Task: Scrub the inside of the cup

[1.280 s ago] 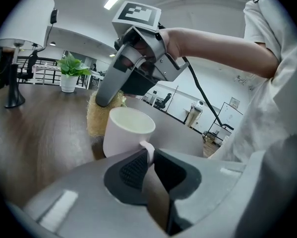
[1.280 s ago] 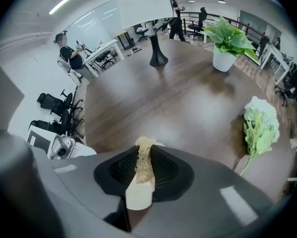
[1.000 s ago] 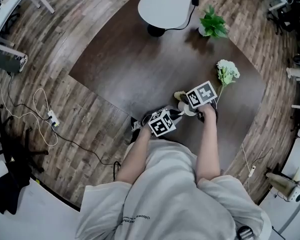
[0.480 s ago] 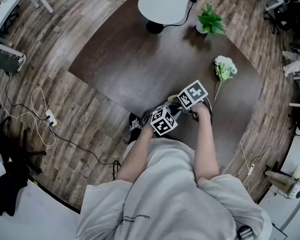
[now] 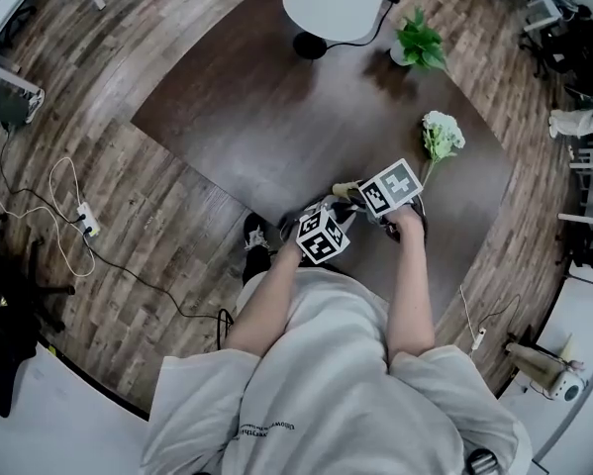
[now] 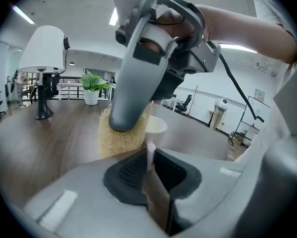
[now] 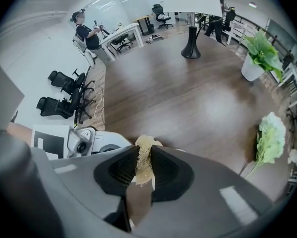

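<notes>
Over the near edge of the dark brown table [image 5: 266, 117] I hold both grippers close together. In the left gripper view, the left gripper [image 6: 149, 160] is shut on the thin white wall of the cup [image 6: 156, 126]. In that view the right gripper [image 6: 138, 78] reaches in from above and presses a straw-coloured loofah scrubber [image 6: 119, 135] against the cup's left side. The right gripper [image 7: 143, 167] is shut on that scrubber [image 7: 144, 157]. From the head view, the left gripper's marker cube [image 5: 321, 237] and the right gripper's cube [image 5: 388, 188] hide the cup; a bit of scrubber [image 5: 346, 189] pokes out.
A white lamp [image 5: 339, 3] and a potted plant [image 5: 421, 44] stand at the table's far side. A white flower bunch [image 5: 441, 137] lies to the right of the grippers. Cables and a power strip [image 5: 83, 221] lie on the wood floor to the left.
The right gripper with the scrubber drew in toward the left gripper, then eased slightly right. The cup, visible a second ago, is now covered by the marker cubes.
</notes>
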### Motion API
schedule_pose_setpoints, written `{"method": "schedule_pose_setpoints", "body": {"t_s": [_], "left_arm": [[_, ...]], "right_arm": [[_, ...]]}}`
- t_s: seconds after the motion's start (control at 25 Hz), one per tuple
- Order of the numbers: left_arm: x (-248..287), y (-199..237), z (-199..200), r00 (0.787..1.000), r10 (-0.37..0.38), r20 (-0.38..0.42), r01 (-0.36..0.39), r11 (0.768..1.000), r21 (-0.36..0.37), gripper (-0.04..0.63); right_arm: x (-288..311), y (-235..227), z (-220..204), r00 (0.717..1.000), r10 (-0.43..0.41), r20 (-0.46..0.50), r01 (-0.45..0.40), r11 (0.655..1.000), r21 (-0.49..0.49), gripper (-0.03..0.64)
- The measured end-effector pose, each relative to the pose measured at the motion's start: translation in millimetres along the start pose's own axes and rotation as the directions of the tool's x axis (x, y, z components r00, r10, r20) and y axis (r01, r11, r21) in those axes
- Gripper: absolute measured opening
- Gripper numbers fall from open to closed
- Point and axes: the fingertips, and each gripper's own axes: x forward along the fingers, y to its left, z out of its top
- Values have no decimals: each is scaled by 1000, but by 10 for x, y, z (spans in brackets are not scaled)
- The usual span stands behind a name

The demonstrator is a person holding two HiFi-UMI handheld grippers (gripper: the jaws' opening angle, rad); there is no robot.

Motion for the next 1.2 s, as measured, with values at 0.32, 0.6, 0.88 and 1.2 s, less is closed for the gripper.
{"method": "schedule_pose_setpoints", "body": {"t_s": [0.32,0.6,0.88,1.2], "left_arm": [[11,0,5,999,43,13,-43,999,10,48],[21,-8,-8,999,47,20,-47,999,-8,47],[-1,-6,-33,999,43,21,-42,999,-35,49],[-25,9,-73,999,40,11,-40,998,-44,51]], "right_arm": [[-110,64,-56,1000,-3,-20,2,1000,-22,91],[-236,83,-133,999,34,10,-34,999,-6,91],[-301,143,-237,995,77,69,-79,997,16,91],[-388,151,-411,975,137,177,-154,984,84,91]]}}
